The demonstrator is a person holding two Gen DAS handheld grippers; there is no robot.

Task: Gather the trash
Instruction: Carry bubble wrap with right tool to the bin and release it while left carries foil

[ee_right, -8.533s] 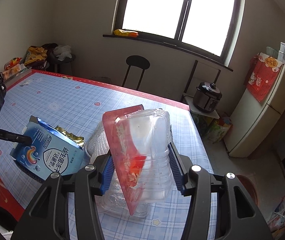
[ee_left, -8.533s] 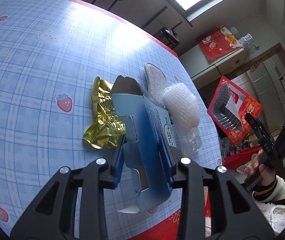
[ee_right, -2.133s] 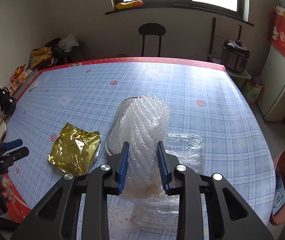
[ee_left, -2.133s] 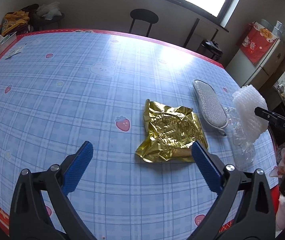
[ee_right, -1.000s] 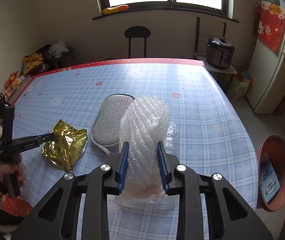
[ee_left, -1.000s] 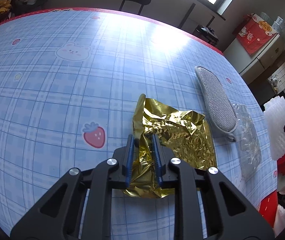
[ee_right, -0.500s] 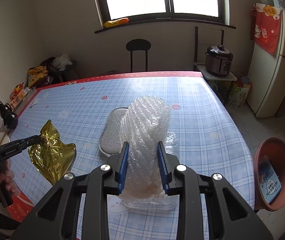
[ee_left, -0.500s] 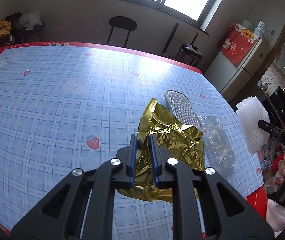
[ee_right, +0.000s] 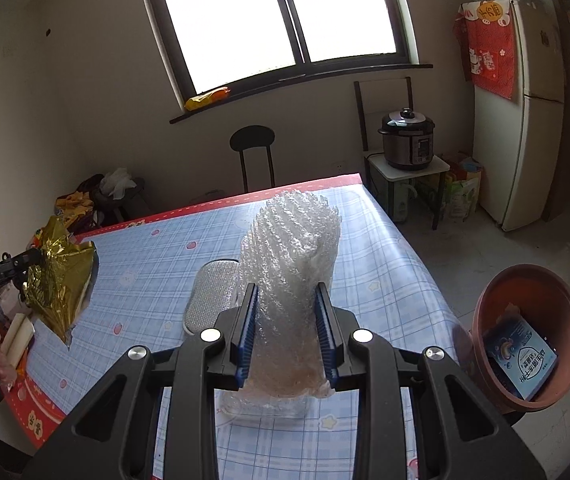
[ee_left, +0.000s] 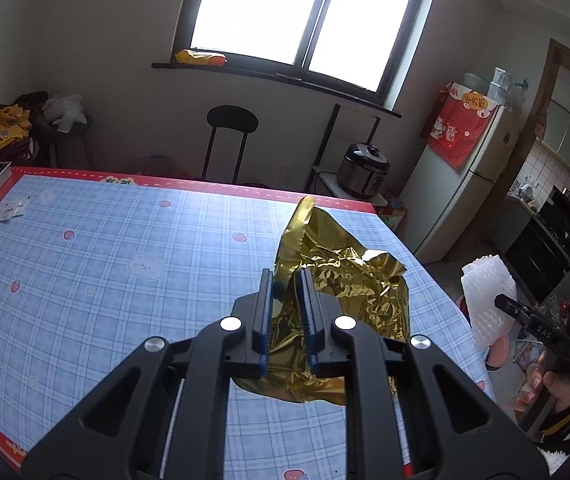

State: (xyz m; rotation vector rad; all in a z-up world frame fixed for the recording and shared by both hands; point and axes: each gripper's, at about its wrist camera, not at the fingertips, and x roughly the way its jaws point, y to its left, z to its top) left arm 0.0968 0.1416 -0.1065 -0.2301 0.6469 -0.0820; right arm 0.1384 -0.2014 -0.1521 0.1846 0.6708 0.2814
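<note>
Left gripper point(ee_left: 286, 280): black plastic frame, two forked arms, round silver screws at the pivots, thin jaws edged in blue with ribbed pads. Right gripper point(ee_right: 288, 300): same black build, silver screws, blue ribbed jaw strips. Seen from the left wrist view, its handle bears white "DAS" lettering. Right hand point(ee_left: 553, 390) wears a white fleecy sleeve with a dark, yellow-striped cuff.
</note>
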